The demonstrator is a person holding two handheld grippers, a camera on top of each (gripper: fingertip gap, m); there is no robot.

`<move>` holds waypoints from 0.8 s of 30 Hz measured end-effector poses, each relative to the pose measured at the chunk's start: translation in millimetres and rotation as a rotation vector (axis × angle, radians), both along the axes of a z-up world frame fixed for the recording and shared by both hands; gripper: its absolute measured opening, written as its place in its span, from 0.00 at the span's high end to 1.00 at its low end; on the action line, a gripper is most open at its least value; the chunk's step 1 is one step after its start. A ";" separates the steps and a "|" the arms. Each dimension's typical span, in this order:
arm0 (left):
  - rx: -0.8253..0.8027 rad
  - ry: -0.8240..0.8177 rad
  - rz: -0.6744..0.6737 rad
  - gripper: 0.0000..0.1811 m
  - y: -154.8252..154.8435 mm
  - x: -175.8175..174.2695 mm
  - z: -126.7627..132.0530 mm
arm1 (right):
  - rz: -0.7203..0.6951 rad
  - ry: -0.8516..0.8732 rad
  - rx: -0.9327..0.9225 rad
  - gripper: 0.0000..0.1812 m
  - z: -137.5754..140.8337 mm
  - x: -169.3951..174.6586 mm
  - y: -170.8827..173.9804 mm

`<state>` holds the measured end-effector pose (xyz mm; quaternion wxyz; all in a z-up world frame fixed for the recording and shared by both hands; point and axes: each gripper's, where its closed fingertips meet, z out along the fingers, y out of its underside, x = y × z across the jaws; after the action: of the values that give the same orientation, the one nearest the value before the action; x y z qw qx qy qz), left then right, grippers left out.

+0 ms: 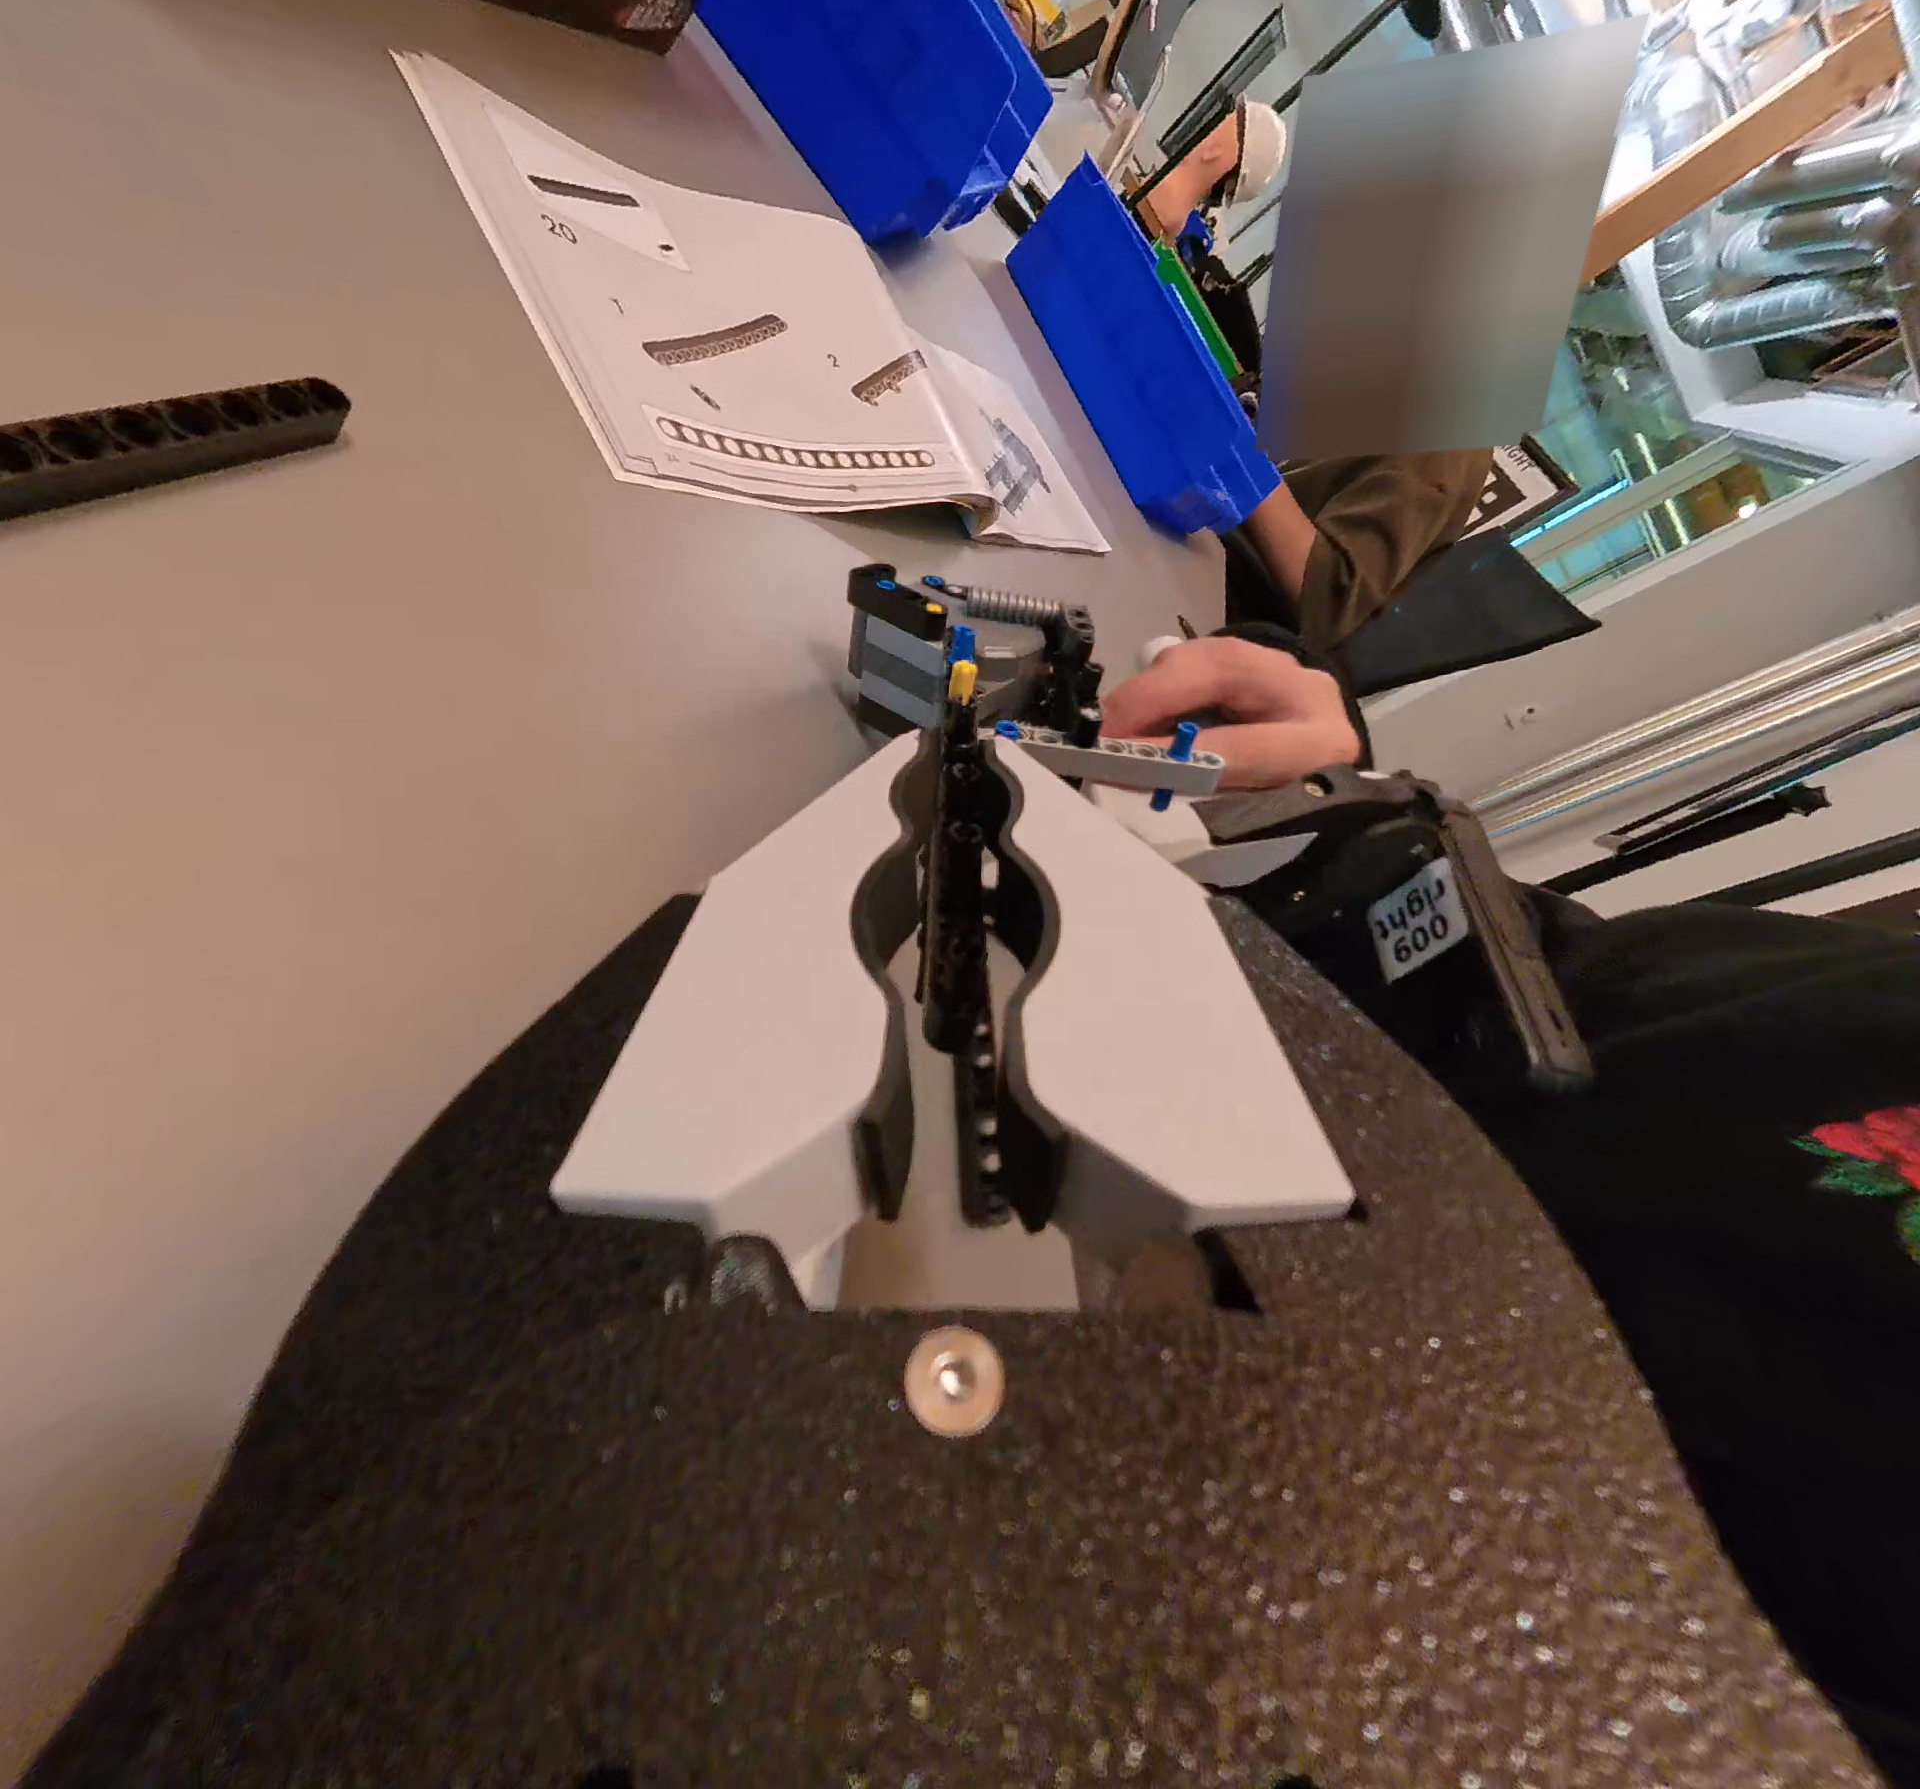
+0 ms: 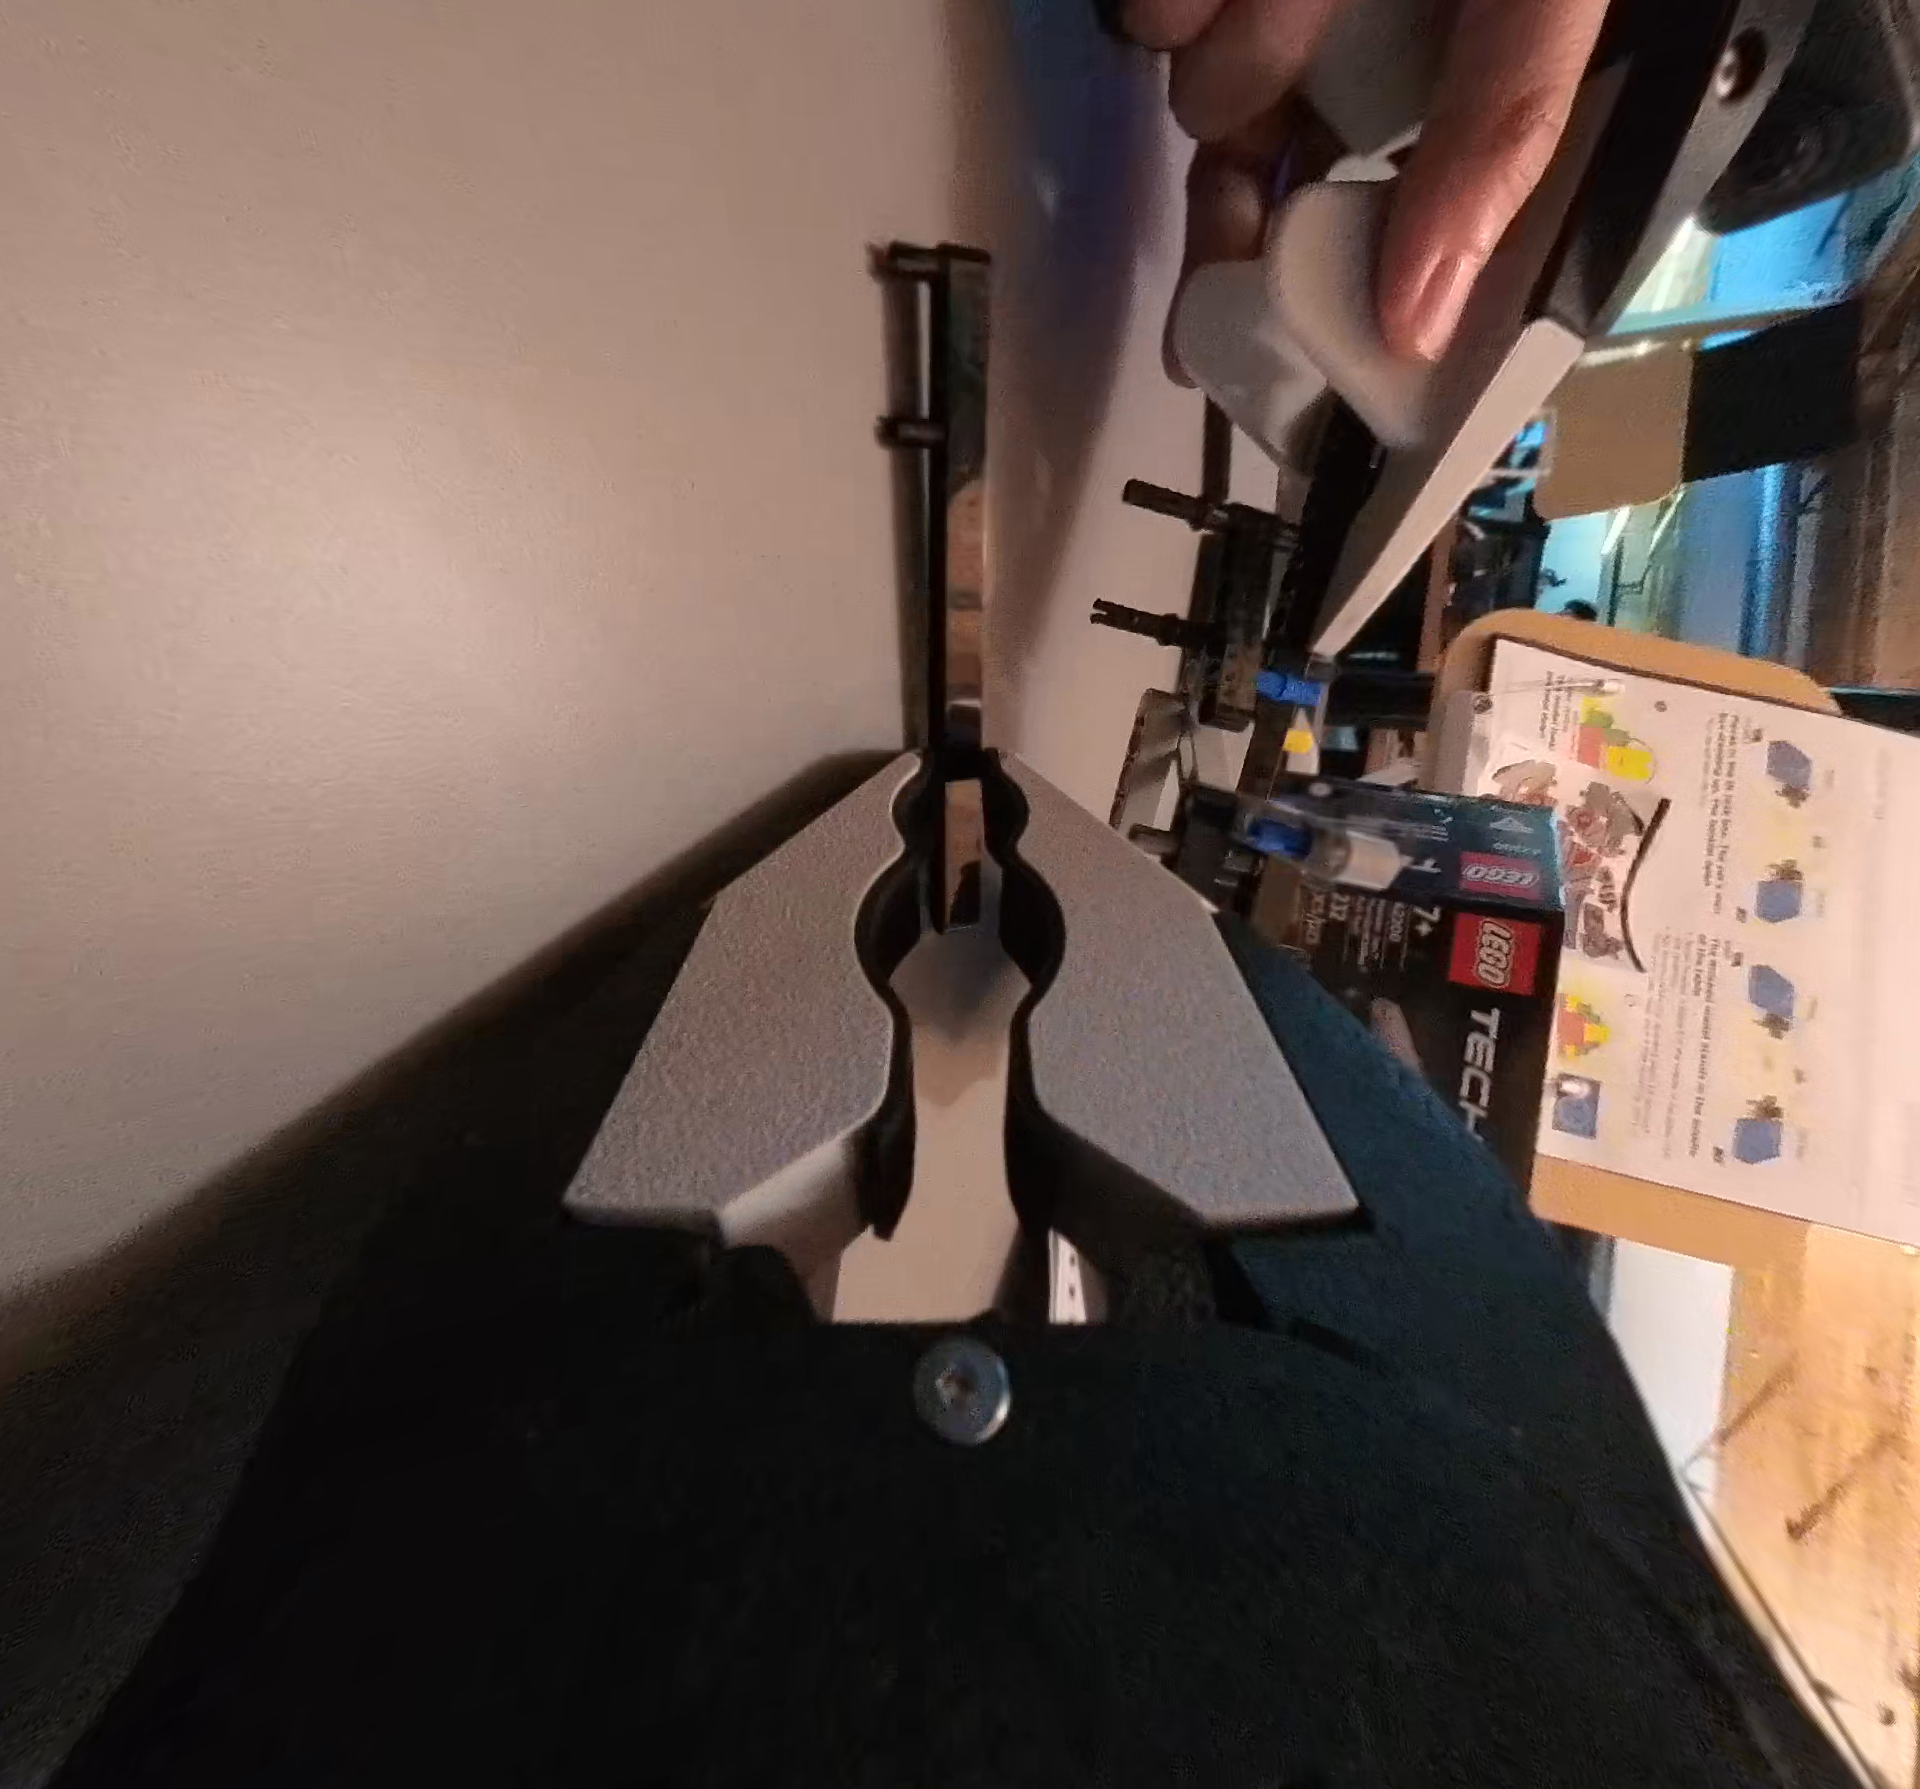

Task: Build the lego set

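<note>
1. Left tongs (image 1: pixel 961 752): jaws closed down on a black holed beam (image 1: pixel 961 908), held edge-on along the fingers; beam tip w/ yellow and blue pins (image 1: pixel 961 674) sticks out past the fingertips.
2. Right tongs (image 2: pixel 961 763): jaws nearly shut, clamped on a thin black beam w/ pins (image 2: pixel 951 534) that runs straight out ahead; two black pin ends are seen on its left side.
3. Partly built assy (image 1: pixel 966 643) (grey/black block, spring part, blue pins) is seen just beyond the left tongs' tip, over the bench (image 1: pixel 312 804). Contact w/ bench can't be told.
4. A light grey beam w/ blue pin (image 1: pixel 1122 763) juts from the assy toward a hand (image 1: pixel 1236 711); what holds it can't be told.
5. A spare long black beam (image 1: pixel 177 435) lies on the bench, well apart to the left. An open instruction booklet (image 1: pixel 748 337) and blue bins (image 1: pixel 883 46) are farther back.
6. Handling (judged): parts are light, stiff, hard plastic w/ smooth, slick faces. Beams won't bend, but may pivot in the jaws if gripped near one end only.
7. Pins are friction-fit; push force should be kept in line w/ the hole, else the pin cocks or the assy pops apart at weak joints.
8. Grip pts (judged): flat sides of a beam, mid-length or close to the joint being pressed; pins, spring part and thin overhanging beam are best avoided.
9. Step est.: the two held beams are prob. being lined up for joining; seating not confirmed.
</note>
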<state>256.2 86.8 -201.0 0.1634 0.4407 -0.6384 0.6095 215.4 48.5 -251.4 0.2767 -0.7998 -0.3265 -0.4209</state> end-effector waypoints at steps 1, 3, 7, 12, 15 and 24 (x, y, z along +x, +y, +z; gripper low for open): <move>0.004 -0.008 -0.002 0.97 -0.8 -0.1 0.1 | -0.005 0.037 0.002 0.97 0.4 -4.4 -1.1; 0.003 -0.020 -0.006 0.97 -2.0 -0.3 1.8 | 0.025 0.148 0.005 0.96 1.4 -18.2 -3.7; -0.006 -0.038 -0.017 0.97 -4.0 -1.8 5.9 | -0.016 0.254 0.044 0.85 12.6 -20.0 -11.7; 0.045 -0.062 -0.024 0.97 -8.3 -7.4 5.7 | -0.021 0.382 0.149 0.86 24.5 -28.2 -6.5; 0.052 -0.034 0.009 0.97 -7.9 -4.2 2.0 | -0.040 0.418 0.068 0.84 7.8 -29.7 -6.9; -0.061 0.114 0.057 0.97 -6.9 -2.5 -6.9 | -0.108 0.400 0.127 0.87 12.1 -15.3 -3.1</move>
<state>253.7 79.9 -207.9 0.1956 0.4874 -0.5963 0.6071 200.1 45.3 -239.3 0.3629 -0.8647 -0.1945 -0.2878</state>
